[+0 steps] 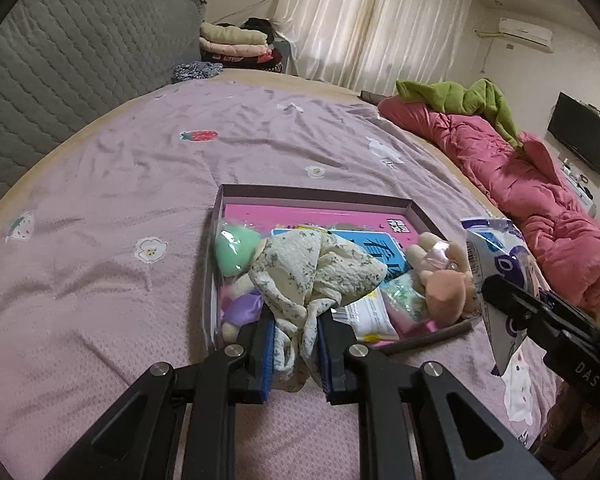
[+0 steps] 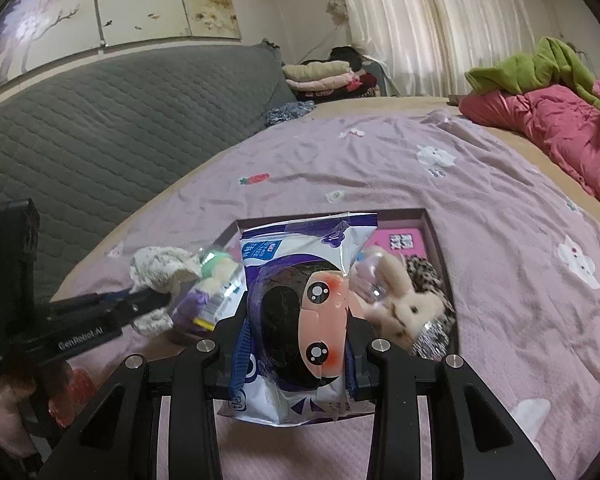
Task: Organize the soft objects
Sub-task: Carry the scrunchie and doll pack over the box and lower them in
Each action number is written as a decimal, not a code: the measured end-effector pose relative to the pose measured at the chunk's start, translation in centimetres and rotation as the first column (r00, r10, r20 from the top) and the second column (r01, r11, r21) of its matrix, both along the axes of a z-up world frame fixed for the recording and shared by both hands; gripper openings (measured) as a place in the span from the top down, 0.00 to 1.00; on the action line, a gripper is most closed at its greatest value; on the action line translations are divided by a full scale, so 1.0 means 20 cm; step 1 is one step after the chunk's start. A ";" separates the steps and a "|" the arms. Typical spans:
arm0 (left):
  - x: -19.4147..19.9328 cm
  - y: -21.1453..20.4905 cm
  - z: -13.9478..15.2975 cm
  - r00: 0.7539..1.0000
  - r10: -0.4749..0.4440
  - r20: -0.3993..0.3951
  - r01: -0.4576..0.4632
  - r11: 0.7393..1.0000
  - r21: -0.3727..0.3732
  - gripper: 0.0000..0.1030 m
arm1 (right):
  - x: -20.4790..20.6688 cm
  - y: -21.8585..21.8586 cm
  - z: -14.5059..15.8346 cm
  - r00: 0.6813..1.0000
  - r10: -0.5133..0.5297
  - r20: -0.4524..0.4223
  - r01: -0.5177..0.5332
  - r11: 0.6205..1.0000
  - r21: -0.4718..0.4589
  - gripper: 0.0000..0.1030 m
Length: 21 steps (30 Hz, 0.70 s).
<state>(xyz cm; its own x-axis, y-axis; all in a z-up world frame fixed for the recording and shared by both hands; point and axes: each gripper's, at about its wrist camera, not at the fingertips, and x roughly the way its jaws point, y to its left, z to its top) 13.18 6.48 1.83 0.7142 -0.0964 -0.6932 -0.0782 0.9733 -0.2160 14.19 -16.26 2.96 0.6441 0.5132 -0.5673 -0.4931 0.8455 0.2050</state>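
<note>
Floral cloth [image 1: 316, 268] hangs pinched in my left gripper [image 1: 296, 344], draped over the near edge of the shallow box [image 1: 320, 194] on the bed [image 1: 100, 240]. My right gripper [image 2: 296, 344] is clamped on a purple-white packet [image 2: 296, 320] above the box. Plush bunny [image 2: 404, 300] lies inside it.

I am reading "GenRobot.AI" in white on my left gripper [image 2: 148, 302], seen from the right wrist. "DAS" is showing on my right gripper's [image 1: 500, 288] black body. Print on the packet [image 2: 296, 312] beside it is staying illegible.
</note>
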 end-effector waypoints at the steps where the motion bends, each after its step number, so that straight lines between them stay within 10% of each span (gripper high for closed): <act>1: 0.01 0.00 0.00 1.000 0.004 -0.003 -0.004 1.000 0.001 0.82 | 0.02 0.01 0.00 1.000 0.003 0.001 -0.003 1.000 -0.001 0.64; 21: 0.21 0.08 -0.07 0.998 0.039 -0.052 -0.039 0.999 0.001 0.82 | 0.23 0.24 -0.07 0.999 0.038 -0.014 -0.038 0.999 -0.007 0.63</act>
